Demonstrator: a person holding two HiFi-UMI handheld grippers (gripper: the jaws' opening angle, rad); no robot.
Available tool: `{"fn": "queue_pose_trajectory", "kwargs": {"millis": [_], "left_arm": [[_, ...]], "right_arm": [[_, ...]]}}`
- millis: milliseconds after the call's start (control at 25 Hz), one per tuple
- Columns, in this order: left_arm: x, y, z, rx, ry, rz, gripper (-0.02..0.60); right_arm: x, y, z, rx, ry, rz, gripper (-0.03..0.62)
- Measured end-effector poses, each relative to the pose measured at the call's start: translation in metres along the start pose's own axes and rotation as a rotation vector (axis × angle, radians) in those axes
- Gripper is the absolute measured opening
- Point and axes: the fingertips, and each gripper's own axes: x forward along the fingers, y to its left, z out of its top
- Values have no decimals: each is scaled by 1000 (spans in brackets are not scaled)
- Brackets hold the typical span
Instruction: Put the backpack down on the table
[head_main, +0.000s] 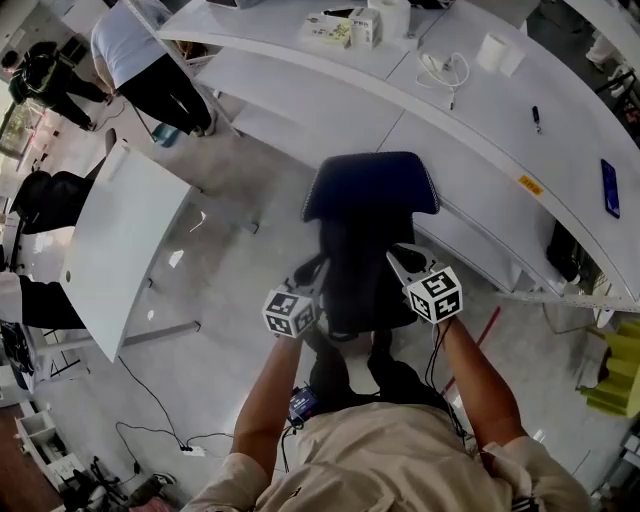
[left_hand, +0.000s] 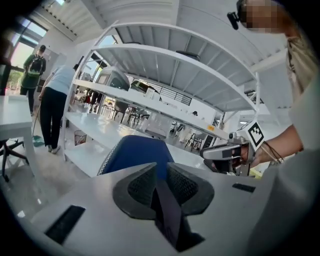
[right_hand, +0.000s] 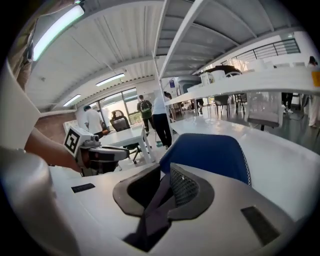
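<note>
A dark blue backpack (head_main: 370, 235) hangs in front of me above the floor, just short of the long curved white table (head_main: 480, 140). My left gripper (head_main: 311, 277) is at its left side, shut on a dark strap (left_hand: 169, 212). On the right side my right gripper (head_main: 402, 260) is likewise shut on a strap (right_hand: 152, 207). The left gripper view shows the blue backpack top (left_hand: 137, 152) beyond the jaws, with the right gripper (left_hand: 225, 152) to the right. From the right gripper view the backpack (right_hand: 210, 152) fills the middle and the left gripper (right_hand: 100, 154) shows at left.
The curved table carries small boxes (head_main: 345, 28), a paper roll (head_main: 492, 50), a white cable (head_main: 445, 68) and a blue phone (head_main: 610, 187). A second white table (head_main: 120, 240) stands at left. People (head_main: 140, 60) stand at upper left. Cables (head_main: 160, 420) trail on the floor.
</note>
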Motion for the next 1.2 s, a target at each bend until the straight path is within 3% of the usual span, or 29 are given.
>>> {"fn": "queue_pose_trajectory", "kwargs": {"millis": [40,120,680,1000,1200], "left_arm": [[3,4,-10,-17,13,-1,50],[8,11,-30,-46,40,-5,77],[56,55,-140,-261,176,-22,215],[75,67,-173,-396,219,-97,249],[85,76,-194,-493,229,-101,281]], "right_arm": [[6,-2,-11,25,15,10,38],[16,-3,-31,84,47,34,149],[65,-37,-134,368,167,96,206],[86,-46,-173,576,181,167,218],[95,-45,-184,614,190,199,218]]}}
